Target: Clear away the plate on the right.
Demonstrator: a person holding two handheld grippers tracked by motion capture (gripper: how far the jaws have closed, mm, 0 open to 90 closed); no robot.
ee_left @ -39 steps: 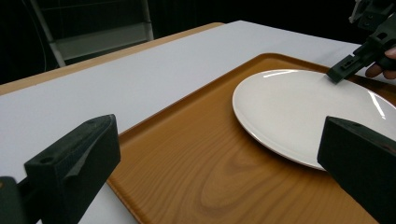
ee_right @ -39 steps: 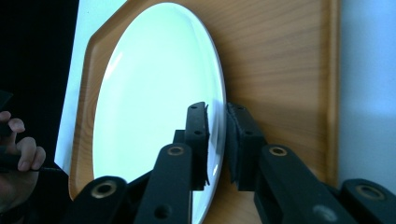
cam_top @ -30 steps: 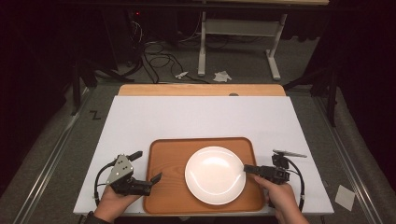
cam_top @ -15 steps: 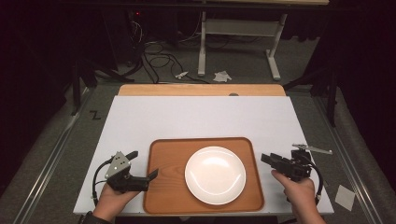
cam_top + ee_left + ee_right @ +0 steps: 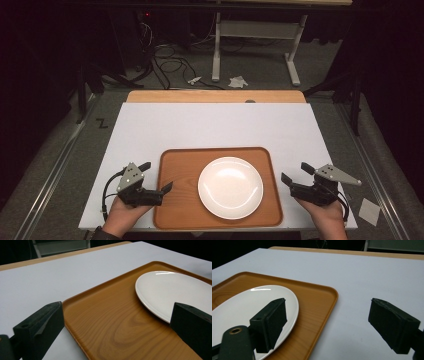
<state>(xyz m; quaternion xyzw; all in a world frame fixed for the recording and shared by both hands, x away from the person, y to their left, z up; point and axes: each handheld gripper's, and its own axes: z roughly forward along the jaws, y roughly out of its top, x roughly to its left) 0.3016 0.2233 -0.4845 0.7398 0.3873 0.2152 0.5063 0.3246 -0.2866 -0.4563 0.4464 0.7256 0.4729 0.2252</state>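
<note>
Resting on the near half of the white surface (image 5: 215, 125), a wooden tray (image 5: 180, 165) is seen with a white plate (image 5: 230, 187) lying flat on it, a little right of the tray's middle. The left gripper (image 5: 162, 191) is held level at the tray's near left edge, its jaws spread wide: one is seen over the bare surface just left of the rim, the other over the tray beside the plate, and nothing is clamped. The right gripper (image 5: 295, 176) is held off the tray's right edge, over the bare surface and apart from the rim; its jaws have just been opening and are now spread wide, with nothing between them
</note>
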